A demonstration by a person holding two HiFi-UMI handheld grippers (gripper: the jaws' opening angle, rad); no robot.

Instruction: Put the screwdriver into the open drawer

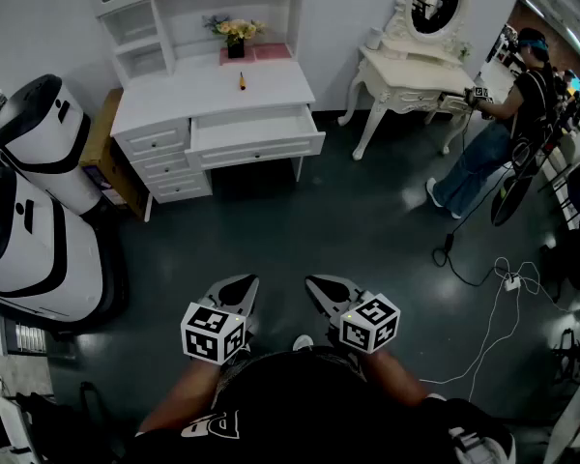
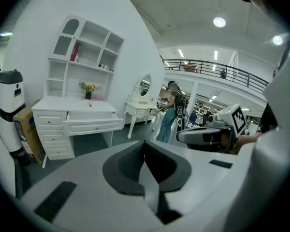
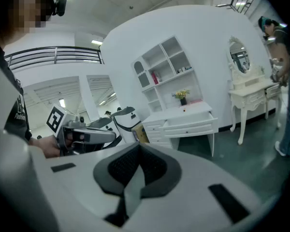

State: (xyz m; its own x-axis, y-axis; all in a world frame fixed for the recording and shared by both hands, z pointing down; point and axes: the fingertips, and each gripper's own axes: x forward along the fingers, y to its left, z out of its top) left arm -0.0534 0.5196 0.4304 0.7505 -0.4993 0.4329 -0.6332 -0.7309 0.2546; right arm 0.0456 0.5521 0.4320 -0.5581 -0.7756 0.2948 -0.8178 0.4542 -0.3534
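A small screwdriver [image 1: 241,81] with a yellow handle lies on top of the white desk [image 1: 213,90] across the room. The desk's wide middle drawer [image 1: 256,130] is pulled open below it. My left gripper [image 1: 238,286] and right gripper [image 1: 321,286] are held side by side near my body, far from the desk, both shut with nothing in them. In the left gripper view the shut jaws meet at the left gripper [image 2: 145,145], with the drawer [image 2: 94,120] far ahead. The right gripper [image 3: 137,147] looks shut too, and the screwdriver [image 3: 184,109] is a tiny dot on the desk.
Two large white-and-black machines [image 1: 34,177] stand at the left beside a cardboard box [image 1: 100,143]. A white dressing table with an oval mirror [image 1: 414,71] stands at the back right, with a person [image 1: 498,133] next to it. Cables [image 1: 493,303] trail over the dark floor at the right.
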